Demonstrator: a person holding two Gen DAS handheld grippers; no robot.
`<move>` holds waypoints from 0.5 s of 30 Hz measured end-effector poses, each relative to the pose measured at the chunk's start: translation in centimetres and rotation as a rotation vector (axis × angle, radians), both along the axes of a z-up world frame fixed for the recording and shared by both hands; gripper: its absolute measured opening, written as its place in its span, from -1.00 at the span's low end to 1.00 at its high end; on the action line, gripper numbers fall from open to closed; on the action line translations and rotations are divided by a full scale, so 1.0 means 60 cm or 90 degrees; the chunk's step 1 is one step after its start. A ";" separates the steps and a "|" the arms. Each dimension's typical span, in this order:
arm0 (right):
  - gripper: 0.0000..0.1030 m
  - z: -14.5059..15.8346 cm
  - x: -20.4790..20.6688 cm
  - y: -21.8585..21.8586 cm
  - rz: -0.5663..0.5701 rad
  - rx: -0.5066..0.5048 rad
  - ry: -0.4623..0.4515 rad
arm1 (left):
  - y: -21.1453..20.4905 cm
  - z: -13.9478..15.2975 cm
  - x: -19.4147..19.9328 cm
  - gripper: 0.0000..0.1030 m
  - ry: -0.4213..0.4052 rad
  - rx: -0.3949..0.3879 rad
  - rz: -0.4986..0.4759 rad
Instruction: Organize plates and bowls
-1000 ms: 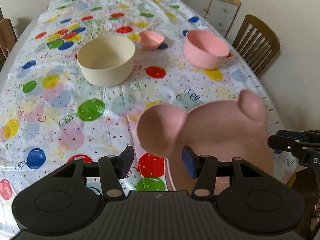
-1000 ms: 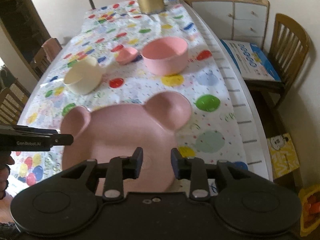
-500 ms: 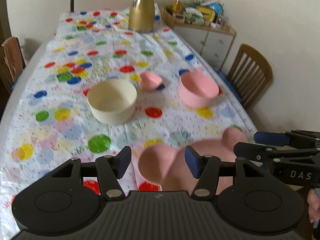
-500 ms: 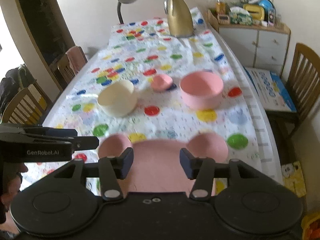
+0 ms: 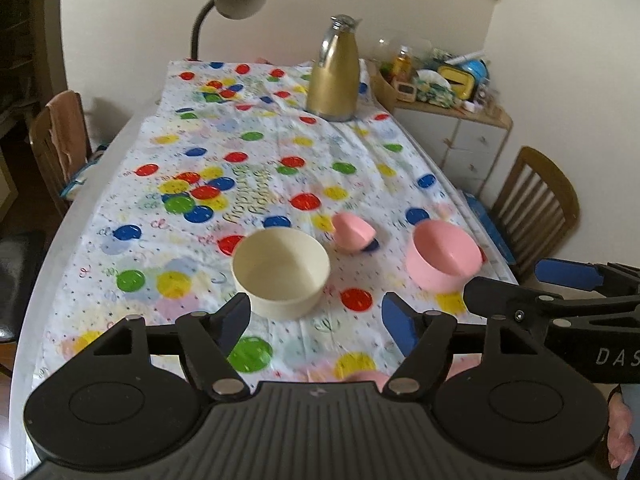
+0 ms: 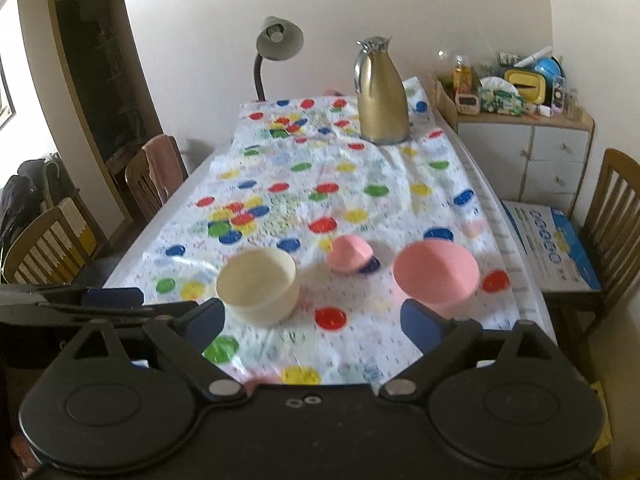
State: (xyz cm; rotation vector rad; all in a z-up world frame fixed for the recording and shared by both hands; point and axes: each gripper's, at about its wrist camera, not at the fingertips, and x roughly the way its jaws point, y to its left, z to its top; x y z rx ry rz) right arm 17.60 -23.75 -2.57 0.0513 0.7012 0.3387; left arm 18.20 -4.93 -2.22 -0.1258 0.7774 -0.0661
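Now both grippers — left gripper [image 5: 316,318], right gripper [image 6: 312,322] — have just opened, empty, lifted off the pink bear-shaped plate [image 5: 374,378]; bowls remain.

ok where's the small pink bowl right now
In both wrist views the small pink bowl sits tilted on the tablecloth, between the cream bowl and the large pink bowl, slightly farther back.

Cream walls, long table [image 6: 486,196] under a balloon-print cloth [image 6: 320,184]. Wooden chairs [image 6: 612,216] both sides. Grey gooseneck lamp [image 6: 276,46] at far end, white drawer cabinet [image 6: 524,160] in right corner, dark doorway [image 6: 96,80] left.
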 end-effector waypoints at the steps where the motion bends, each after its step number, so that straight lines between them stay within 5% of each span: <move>1: 0.92 0.001 0.005 0.004 0.001 -0.002 -0.004 | 0.003 0.001 0.003 0.41 0.001 -0.001 0.005; 9: 0.99 -0.004 0.059 0.038 0.005 -0.030 -0.028 | 0.037 -0.012 0.044 0.51 0.010 -0.004 0.048; 15: 0.99 -0.035 0.119 0.059 -0.004 -0.031 0.010 | 0.069 -0.041 0.090 0.55 0.034 -0.009 0.086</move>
